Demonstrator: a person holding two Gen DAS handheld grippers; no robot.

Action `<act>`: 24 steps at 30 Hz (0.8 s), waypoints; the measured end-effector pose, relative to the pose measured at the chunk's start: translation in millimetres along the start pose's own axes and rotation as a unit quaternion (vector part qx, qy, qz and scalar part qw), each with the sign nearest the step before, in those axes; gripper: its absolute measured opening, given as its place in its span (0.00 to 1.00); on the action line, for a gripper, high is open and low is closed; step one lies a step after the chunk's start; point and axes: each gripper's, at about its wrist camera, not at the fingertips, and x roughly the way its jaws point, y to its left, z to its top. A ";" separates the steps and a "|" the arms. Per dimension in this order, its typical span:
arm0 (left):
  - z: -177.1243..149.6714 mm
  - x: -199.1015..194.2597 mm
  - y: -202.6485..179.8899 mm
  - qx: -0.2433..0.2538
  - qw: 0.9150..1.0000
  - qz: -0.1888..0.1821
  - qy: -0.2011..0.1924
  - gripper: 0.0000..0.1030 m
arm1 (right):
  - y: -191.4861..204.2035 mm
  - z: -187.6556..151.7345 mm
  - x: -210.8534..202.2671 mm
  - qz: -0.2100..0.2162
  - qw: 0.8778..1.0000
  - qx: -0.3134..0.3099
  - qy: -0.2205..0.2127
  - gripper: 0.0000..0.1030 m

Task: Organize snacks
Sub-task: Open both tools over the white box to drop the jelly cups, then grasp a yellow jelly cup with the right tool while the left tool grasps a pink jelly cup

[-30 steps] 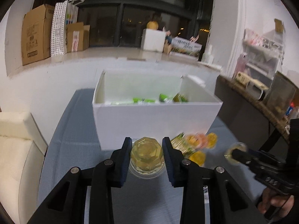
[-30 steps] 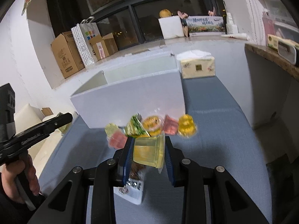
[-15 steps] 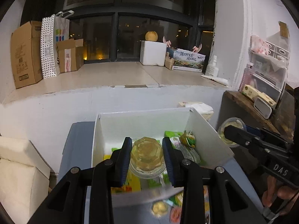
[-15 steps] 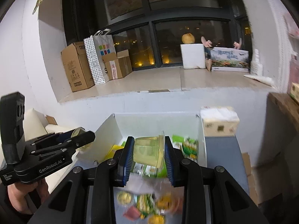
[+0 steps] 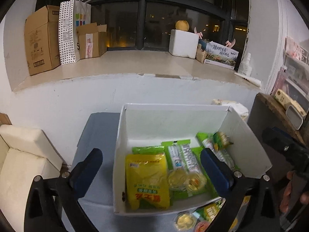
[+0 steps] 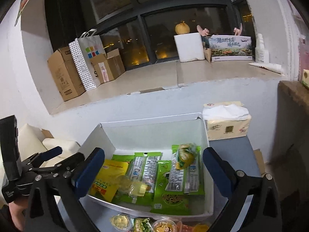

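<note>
Beside the white box (image 6: pixel 204 135), a tissue pack (image 6: pixel 226 123) sits on the table.

Two clear jelly cups (image 5: pixel 186 179) atop green and yellow packets — inside white box (image 5: pixel 173 116).

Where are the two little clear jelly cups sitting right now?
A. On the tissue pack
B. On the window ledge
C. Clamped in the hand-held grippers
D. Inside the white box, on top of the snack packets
D: both jelly cups lie in the white box on the green packets, beside the yellow bag, with the jaws of both hand-held grippers wide apart and empty.
</note>
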 end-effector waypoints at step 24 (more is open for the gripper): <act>-142.0 -96.0 -26.8 0.024 0.999 -0.040 0.005 1.00 | -42.3 -144.7 -88.8 -0.025 0.999 0.026 0.040 1.00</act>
